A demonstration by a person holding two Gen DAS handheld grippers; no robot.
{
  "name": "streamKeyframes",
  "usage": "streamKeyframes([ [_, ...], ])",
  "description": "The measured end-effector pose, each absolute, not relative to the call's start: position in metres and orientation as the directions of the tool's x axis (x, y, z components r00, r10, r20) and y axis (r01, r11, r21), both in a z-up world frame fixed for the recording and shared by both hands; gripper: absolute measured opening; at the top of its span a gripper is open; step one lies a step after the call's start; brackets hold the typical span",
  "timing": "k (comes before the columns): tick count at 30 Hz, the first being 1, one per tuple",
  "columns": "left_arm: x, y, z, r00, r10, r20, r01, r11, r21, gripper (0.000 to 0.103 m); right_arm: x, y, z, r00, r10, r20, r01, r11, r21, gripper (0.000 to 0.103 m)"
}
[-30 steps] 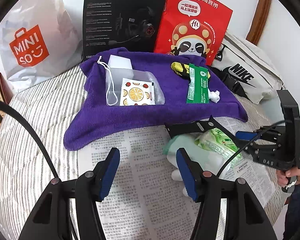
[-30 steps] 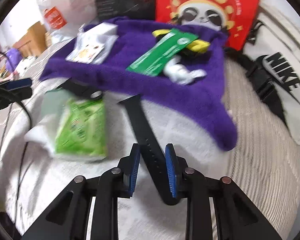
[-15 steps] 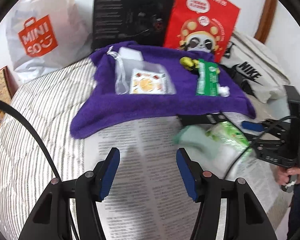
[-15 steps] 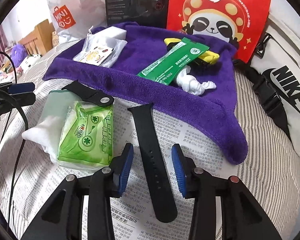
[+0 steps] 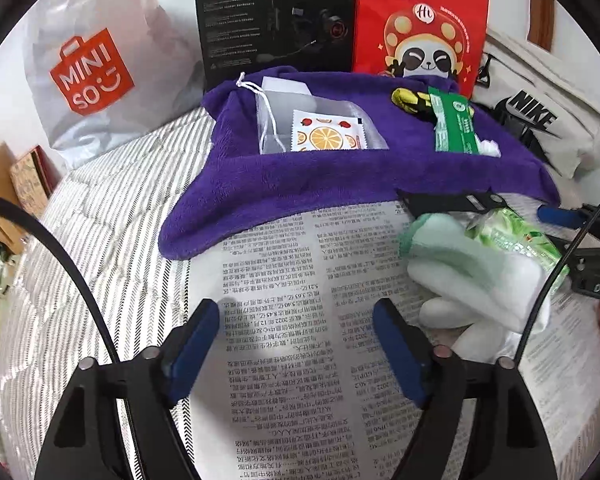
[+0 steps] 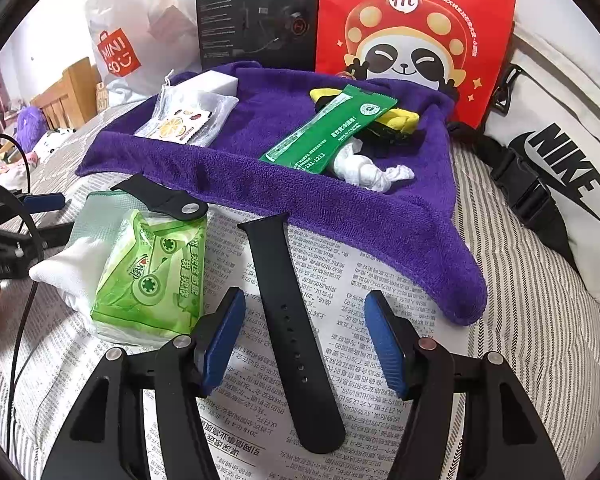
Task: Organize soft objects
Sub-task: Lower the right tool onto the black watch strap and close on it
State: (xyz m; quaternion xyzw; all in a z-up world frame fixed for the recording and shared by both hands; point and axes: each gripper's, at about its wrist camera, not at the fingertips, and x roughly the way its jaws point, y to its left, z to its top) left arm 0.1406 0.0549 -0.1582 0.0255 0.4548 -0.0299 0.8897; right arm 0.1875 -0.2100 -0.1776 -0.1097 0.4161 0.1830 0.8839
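A black watch strap (image 6: 292, 328) lies on the newspaper (image 6: 384, 344), running between the open jaws of my right gripper (image 6: 305, 336). A green tissue pack (image 6: 152, 276) lies to its left on a white and green glove (image 5: 468, 272), with a second short black strap (image 6: 160, 196) behind it. A purple towel (image 6: 364, 216) behind holds a green sachet (image 6: 328, 132), a white knotted cloth (image 6: 364, 170), a yellow and black cloth (image 6: 396, 118), and a mesh pouch with an orange-print packet (image 5: 324, 136). My left gripper (image 5: 296, 340) is open and empty over the newspaper (image 5: 284, 320), left of the glove.
At the back stand a white Miniso bag (image 5: 88, 72), a black headset box (image 5: 276, 16) and a red panda paper bag (image 6: 416, 32). A white Nike bag (image 6: 560, 168) lies at the right. The striped bed cover (image 5: 100, 240) surrounds the newspaper.
My right gripper has opened from around the long black strap, which now lies free on the newspaper. My left gripper has drawn back to the left, away from the glove.
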Motion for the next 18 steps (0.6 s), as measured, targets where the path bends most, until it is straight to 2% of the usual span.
streamKeyframes([
  [1, 0.1414, 0.0571, -0.1586, 0.580, -0.041, -0.813, 0.075, 0.997, 0.003, 0.080, 0.1875, -0.2099, -0.1776, 0.586, 0.233, -0.776, -0.415, 0.909, -0.041, 0.062],
  [3, 0.1429, 0.0609, -0.1589, 0.573, -0.060, -0.817, 0.072, 0.997, -0.023, 0.087, 0.1876, -0.2095, -0.1776, 0.586, 0.233, -0.776, -0.415, 0.909, -0.040, 0.062],
  [6, 0.1429, 0.0559, -0.1599, 0.568, -0.049, -0.821, 0.081, 0.997, -0.004, 0.092, 0.1876, -0.2099, -0.1777, 0.587, 0.232, -0.775, -0.414, 0.909, -0.041, 0.062],
  [15, 0.1445, 0.0561, -0.1598, 0.561, -0.057, -0.826, 0.081, 0.997, -0.013, 0.094, 0.1879, -0.2102, -0.1775, 0.584, 0.233, -0.777, -0.414, 0.910, -0.038, 0.062],
  [18, 0.1435, 0.0563, -0.1595, 0.560, -0.058, -0.827, 0.081, 0.997, -0.014, 0.094, 0.1870, -0.2099, -0.1775, 0.583, 0.233, -0.779, -0.415, 0.909, -0.038, 0.058],
])
